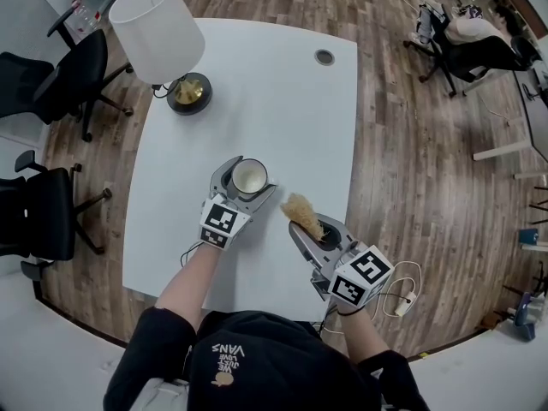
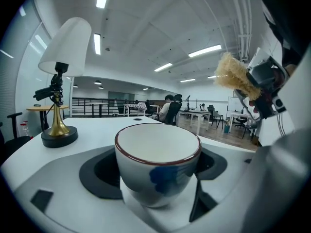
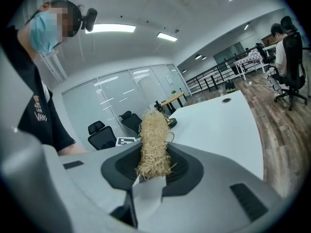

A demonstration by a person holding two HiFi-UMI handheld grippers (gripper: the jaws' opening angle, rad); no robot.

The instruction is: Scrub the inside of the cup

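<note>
Cup (image 2: 158, 164) fills the left gripper view: white, dark red rim, blue smudge on the side wall, upright, inside bare and white. It sits between the left gripper (image 1: 249, 178) jaws, which are closed in to the cup's width, one against each side. In the head view the cup is over the near half of the white table (image 1: 282, 101), close to the person. Can't tell whether its base rests on the tabletop.

Scrubber (image 3: 153, 144), a straw-coloured fibre bundle, is pinched at its lower end by the right gripper (image 1: 312, 229). Those jaws are nearly together, and the bushy end sticks out past them. In the head view the scrubber is just right of the cup, apart from it and outside the rim.

Both marker cubes face up, near the table's front edge. A thin cable with a white plug (image 1: 402, 302) hangs by the right gripper.

Farther back on the table stands a lamp (image 1: 158, 24) with a white shade and a gold stem on a round dark base. A round grommet (image 1: 324, 56) sits near the far edge. Black office chairs (image 1: 60, 75) stand left of the table on the wood floor (image 1: 411, 161). A seated person (image 3: 282, 47) is far off in the right gripper view.
</note>
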